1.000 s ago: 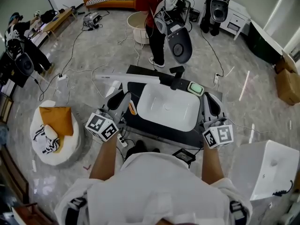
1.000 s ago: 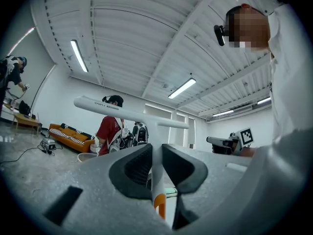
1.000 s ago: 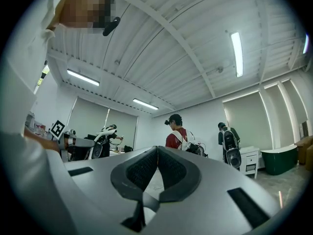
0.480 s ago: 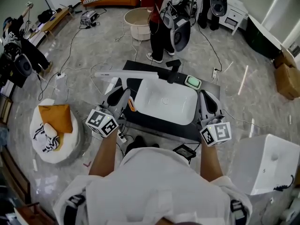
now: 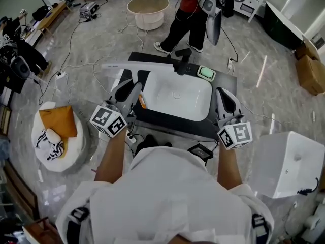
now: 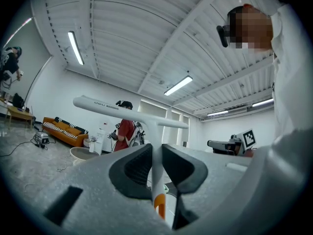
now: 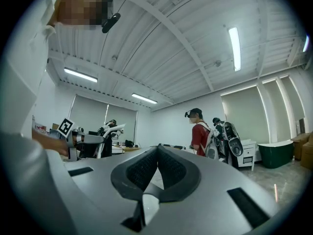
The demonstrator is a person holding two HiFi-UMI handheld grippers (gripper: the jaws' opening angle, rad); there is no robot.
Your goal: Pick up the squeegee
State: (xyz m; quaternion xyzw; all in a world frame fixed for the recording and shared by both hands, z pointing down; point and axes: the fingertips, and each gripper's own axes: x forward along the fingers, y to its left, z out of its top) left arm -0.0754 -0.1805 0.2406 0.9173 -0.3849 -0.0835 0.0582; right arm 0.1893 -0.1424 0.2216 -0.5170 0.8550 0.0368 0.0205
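White plastic squeegee (image 6: 154, 153), orange-banded handle, clamped in left gripper (image 5: 135, 89); handle axis along jaws, long blade crosswise past fingertips. Right gripper (image 7: 157, 153) closed, empty, across white basin (image 5: 177, 117).

On my feed the operator wears a white short-sleeved shirt (image 5: 167, 197) with dark patches (image 5: 77, 215) at both shoulders. The left gripper (image 5: 133, 89) and right gripper (image 5: 223, 93) are pale grey shells. Their jaws have black ridged pads (image 6: 134, 168), and each carries a white cube (image 5: 108, 122) of black square markers.
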